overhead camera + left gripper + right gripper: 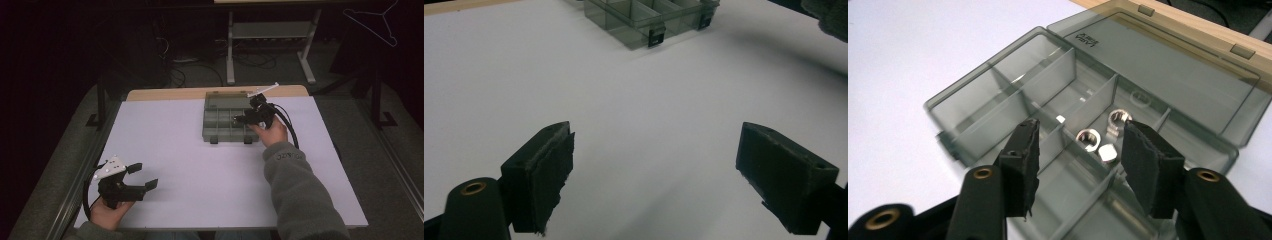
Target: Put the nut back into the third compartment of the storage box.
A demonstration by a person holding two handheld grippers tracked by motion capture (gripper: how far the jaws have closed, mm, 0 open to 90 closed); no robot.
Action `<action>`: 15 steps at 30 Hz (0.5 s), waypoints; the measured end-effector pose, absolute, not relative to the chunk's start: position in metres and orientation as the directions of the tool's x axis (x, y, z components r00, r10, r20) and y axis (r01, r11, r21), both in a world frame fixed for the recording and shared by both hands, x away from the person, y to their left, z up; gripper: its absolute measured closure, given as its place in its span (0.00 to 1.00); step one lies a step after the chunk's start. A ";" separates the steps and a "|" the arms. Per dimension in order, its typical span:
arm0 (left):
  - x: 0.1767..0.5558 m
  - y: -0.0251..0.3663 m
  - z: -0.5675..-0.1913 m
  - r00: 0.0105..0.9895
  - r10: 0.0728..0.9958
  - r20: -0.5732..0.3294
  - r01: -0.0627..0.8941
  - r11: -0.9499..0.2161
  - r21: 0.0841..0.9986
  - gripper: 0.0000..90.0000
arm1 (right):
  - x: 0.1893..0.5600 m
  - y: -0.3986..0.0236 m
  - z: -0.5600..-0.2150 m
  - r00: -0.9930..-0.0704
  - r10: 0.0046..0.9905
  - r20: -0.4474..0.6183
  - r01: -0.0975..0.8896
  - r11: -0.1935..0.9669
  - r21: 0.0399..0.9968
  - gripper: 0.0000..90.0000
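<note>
Table surface [200, 165], a white rectangular sheet with a strip of bare wood along its far edge, lay largely open between the two hands. Left gripper [142, 176] rested near the near-left corner, well apart from the box, its jaws spread wide with nothing between them. Translucent grey plastic compartment box [225, 120] sat toward the far edge, right of centre, its hinged lid [1178, 65] folded back flat toward the wooden strip. Right gripper [1078, 165] hovered over the box's right part, jaws partly apart and gripping nothing; the high view showed its hand [272, 132] just beside the box's near-right corner. Several silvery metal hex nuts [1090, 139] lay loose in one compartment, seen between the jaws; their exact number was hard to judge, since the right jaw covered part of that compartment. Neighbouring compartments looked bare, though reflections in the plastic blurred them. The box's far end was cut off in the left gripper view [649, 20].
</note>
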State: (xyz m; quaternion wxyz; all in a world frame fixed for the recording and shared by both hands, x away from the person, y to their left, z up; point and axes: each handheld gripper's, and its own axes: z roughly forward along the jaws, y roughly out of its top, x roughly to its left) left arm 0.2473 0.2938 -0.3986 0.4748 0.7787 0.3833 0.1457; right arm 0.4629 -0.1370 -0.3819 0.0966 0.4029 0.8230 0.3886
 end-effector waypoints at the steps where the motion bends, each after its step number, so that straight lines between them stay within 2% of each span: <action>1: 0.247 0.294 -0.398 0.664 0.735 -0.134 0.460 -0.261 0.849 0.16 | 0.459 -0.139 -0.381 -0.659 0.735 0.156 0.583 0.369 0.724 0.52; 15: 0.247 0.295 -0.400 0.663 0.738 -0.123 0.456 -0.269 0.849 0.16 | 0.403 -0.163 -0.375 -0.687 0.711 0.149 0.537 0.359 0.764 0.42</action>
